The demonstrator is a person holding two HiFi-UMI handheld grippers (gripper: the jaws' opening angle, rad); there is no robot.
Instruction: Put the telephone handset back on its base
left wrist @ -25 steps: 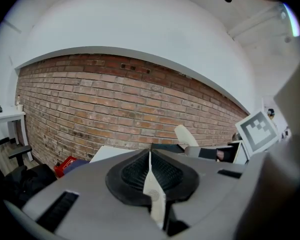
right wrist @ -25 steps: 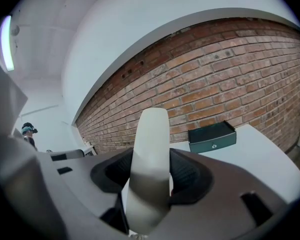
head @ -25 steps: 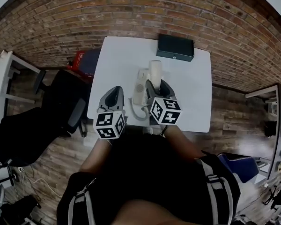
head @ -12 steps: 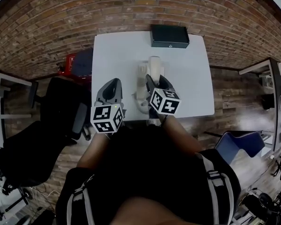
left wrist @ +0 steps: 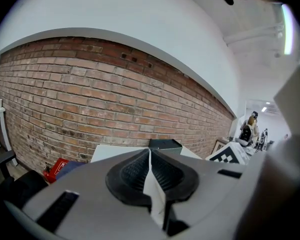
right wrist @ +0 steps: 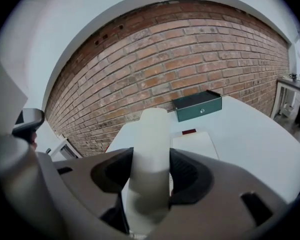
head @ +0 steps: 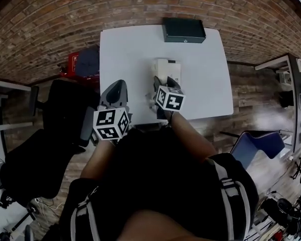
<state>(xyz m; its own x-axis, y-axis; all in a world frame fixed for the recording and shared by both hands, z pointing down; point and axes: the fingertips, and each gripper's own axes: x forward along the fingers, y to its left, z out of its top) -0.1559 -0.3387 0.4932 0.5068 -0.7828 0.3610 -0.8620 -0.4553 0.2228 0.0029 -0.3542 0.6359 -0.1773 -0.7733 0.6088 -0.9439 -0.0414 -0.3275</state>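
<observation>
The right tool (right wrist: 149, 176) was clenched on the cream telephone handset (right wrist: 151, 134), which jutted forward past its jaws. Just beyond, slightly right, lay the base (right wrist: 195, 145) on the white tabletop (right wrist: 260, 134), with a green box (right wrist: 197, 105) farther on. The left tool (left wrist: 150, 176) was closed, empty.

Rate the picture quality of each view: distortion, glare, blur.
Head view: heavy fisheye curves the brick wall and bows the white table; dim overall. Left gripper view: ceiling light glares at upper right; black vignette. Right gripper view: the handset near the lens is soft, the green box sharp.
</observation>
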